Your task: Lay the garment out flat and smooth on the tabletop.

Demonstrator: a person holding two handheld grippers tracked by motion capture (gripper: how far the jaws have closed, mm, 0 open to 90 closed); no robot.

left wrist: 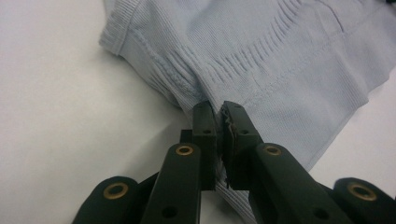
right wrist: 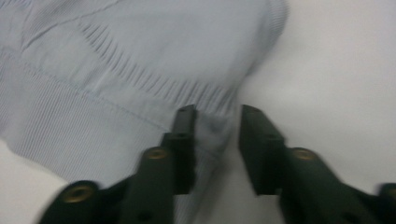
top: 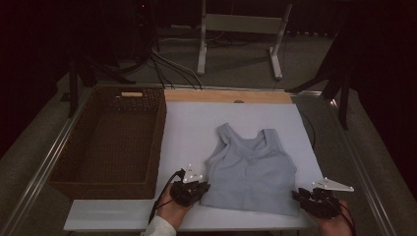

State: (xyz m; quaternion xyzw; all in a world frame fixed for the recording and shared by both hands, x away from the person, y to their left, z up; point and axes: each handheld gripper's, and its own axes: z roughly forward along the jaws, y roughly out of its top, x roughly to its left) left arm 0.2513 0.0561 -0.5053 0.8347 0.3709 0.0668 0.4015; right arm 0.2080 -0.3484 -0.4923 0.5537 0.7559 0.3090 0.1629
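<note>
A light blue ribbed tank top (top: pixel 248 169) lies flat on the white board (top: pixel 192 128), straps pointing away from me. My left gripper (top: pixel 204 188) sits at the top's near left hem corner. In the left gripper view its jaws (left wrist: pixel 218 109) are shut on a pinched fold of the hem (left wrist: pixel 280 56). My right gripper (top: pixel 298 195) rests at the near right hem corner. In the right gripper view its jaws (right wrist: pixel 217 114) stand apart, with the hem's edge (right wrist: pixel 116 60) lying loose between them and a gap beside the right-hand jaw.
A brown wicker basket (top: pixel 158 142) stands along the board's left side, open and with nothing in it. A wooden strip (top: pixel 226 96) borders the board's far edge. Beyond the table are a white stand (top: pixel 241 24) and cables on the floor.
</note>
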